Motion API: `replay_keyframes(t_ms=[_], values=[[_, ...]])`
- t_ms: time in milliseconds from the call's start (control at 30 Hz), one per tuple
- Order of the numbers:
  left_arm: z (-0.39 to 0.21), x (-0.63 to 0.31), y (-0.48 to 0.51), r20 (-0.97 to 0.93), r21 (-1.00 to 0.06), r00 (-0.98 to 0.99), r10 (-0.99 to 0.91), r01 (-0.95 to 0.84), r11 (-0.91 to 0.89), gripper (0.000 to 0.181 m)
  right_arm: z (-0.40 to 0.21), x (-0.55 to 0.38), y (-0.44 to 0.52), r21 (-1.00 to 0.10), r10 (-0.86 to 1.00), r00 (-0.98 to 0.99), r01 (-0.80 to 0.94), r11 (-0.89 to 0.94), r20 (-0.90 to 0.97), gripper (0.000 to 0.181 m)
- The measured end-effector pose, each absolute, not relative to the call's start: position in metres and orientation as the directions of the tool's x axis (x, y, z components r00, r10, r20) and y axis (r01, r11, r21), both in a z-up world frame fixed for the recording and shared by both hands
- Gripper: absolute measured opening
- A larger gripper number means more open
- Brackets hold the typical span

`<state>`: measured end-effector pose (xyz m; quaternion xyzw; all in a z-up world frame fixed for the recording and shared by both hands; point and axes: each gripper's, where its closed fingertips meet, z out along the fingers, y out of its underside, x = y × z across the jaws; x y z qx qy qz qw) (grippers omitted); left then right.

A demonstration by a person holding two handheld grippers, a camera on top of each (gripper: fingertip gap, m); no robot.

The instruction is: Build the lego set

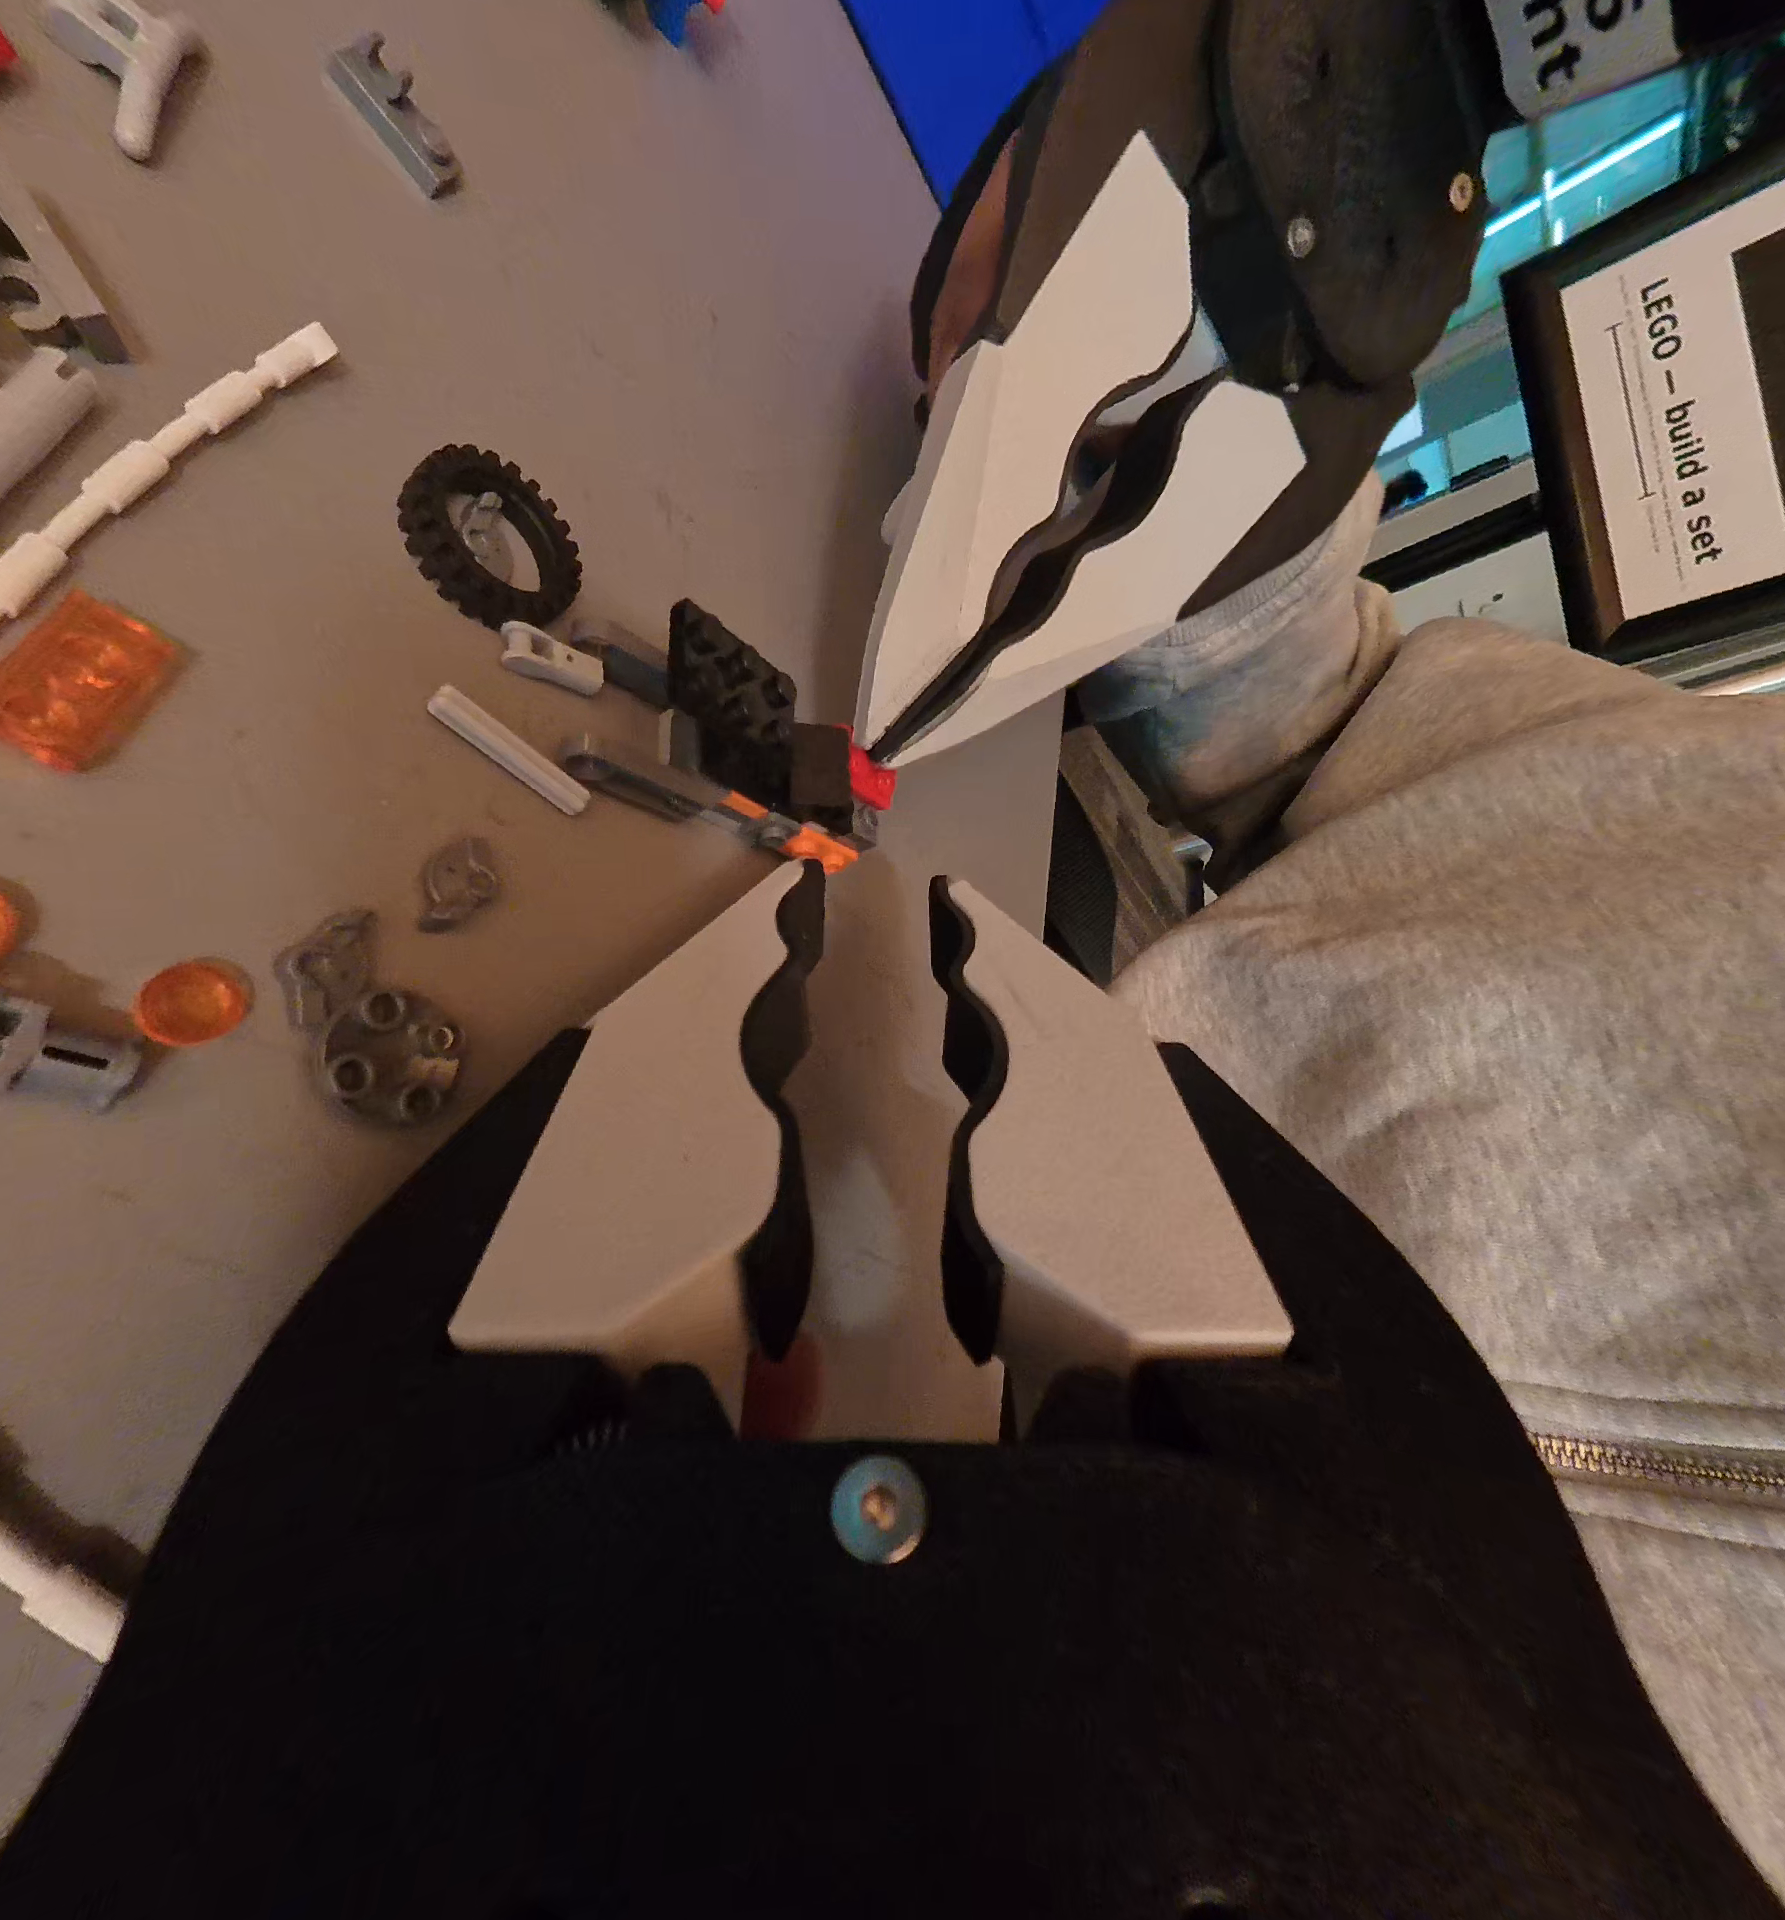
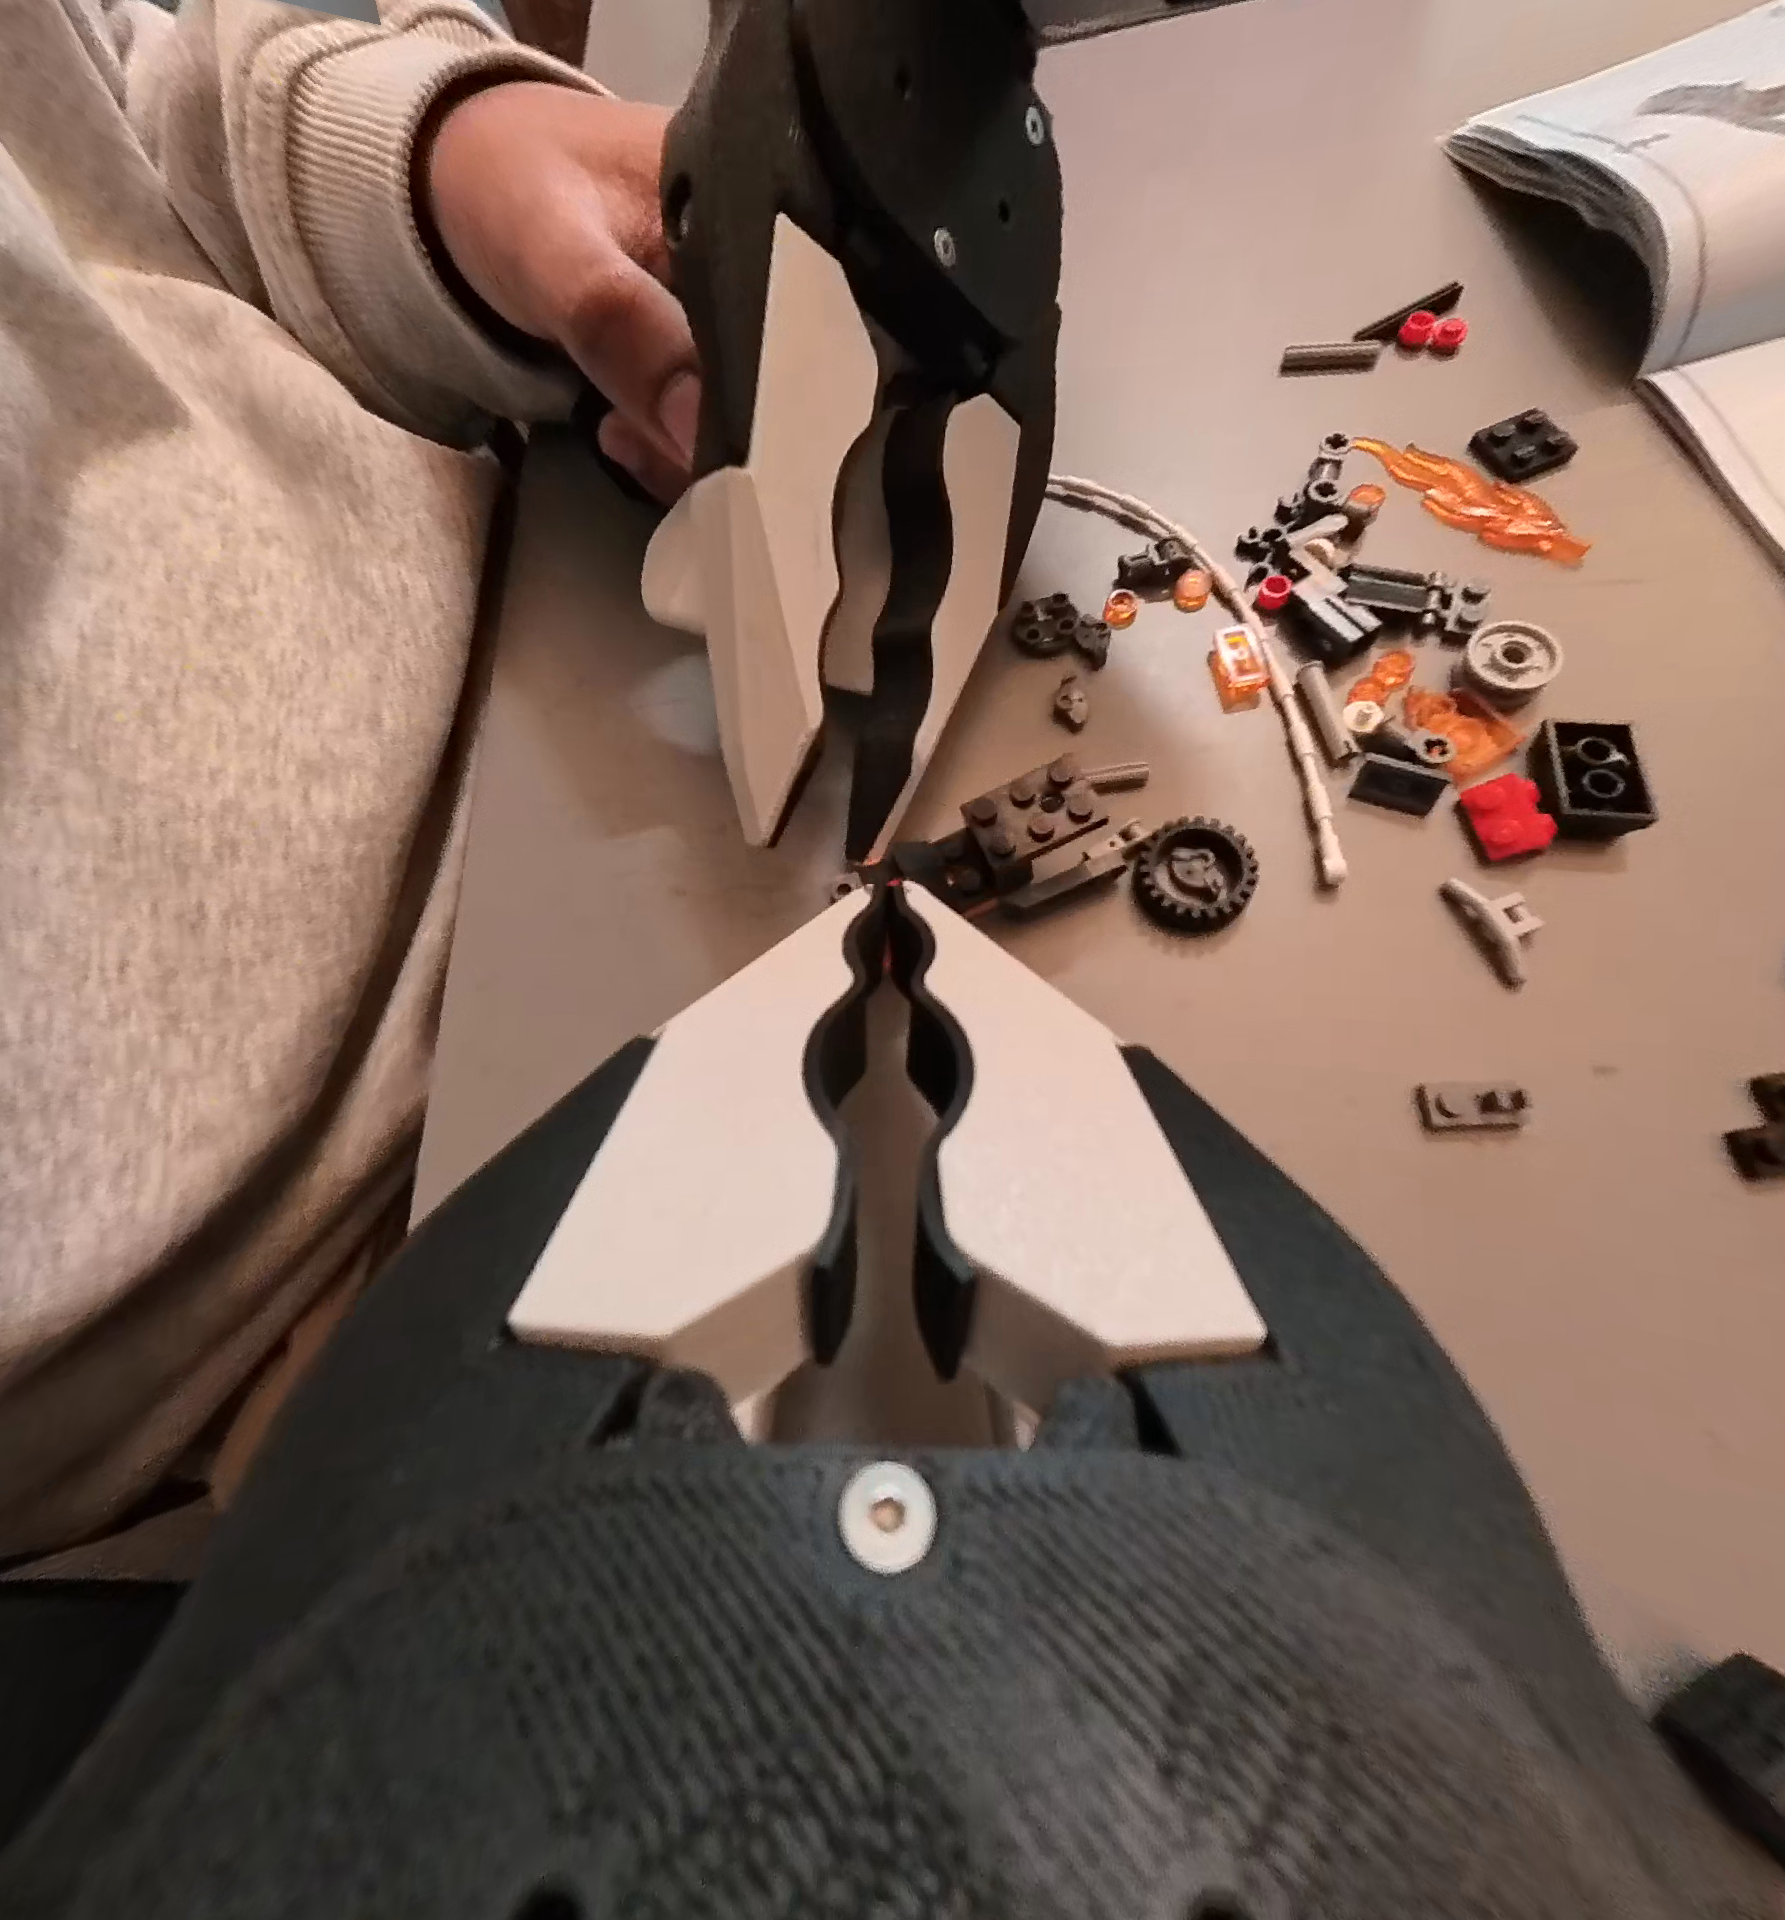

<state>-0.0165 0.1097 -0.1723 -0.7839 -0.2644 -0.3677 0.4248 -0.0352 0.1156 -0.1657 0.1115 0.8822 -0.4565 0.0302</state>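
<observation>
My right gripper (image 1: 875, 750) is pinching a small red piece (image 1: 870, 771) against the black-and-orange lego assembly (image 1: 763, 748) near the table (image 1: 659, 260) edge; my left gripper (image 1: 872, 894) is hovering beside it, jaws spread.

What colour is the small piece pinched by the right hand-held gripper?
Red, pinched at the tips of the right hand-held gripper; the left wrist view shows it best.

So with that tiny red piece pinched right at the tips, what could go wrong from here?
1. The right gripper holds the red piece only at its very tips, so it might slip or pop out when pressed.
2. The small assembly sits near the table edge; a push could slide it off, since the left gripper is open and not holding it.
3. The tyre close by might get knocked.
</observation>
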Motion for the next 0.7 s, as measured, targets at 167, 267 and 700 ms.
replay_keyframes(t_ms=[167, 267, 700], values=[[-0.1723, -0.0166, 0.1096, 0.802, -0.470, 0.588, 0.103, 0.728, -0.500, 0.018, -0.1653, -0.0359, 0.1187, -0.802, 0.168, -0.966, 0.258, 0.539, -0.198, 0.000], [-0.1723, -0.0167, 0.1096, 0.805, -0.467, 0.585, 0.102, 0.730, -0.500, 0.018, -0.1654, -0.0357, 0.1184, -0.801, 0.171, -0.967, 0.252, 0.543, -0.189, 0.000], [-0.1720, -0.0173, 0.1094, 0.805, -0.470, 0.585, 0.101, 0.731, -0.495, 0.019, -0.1576, -0.0331, 0.1157, -0.799, 0.205, -0.967, 0.242, 0.550, -0.151, 0.000]])
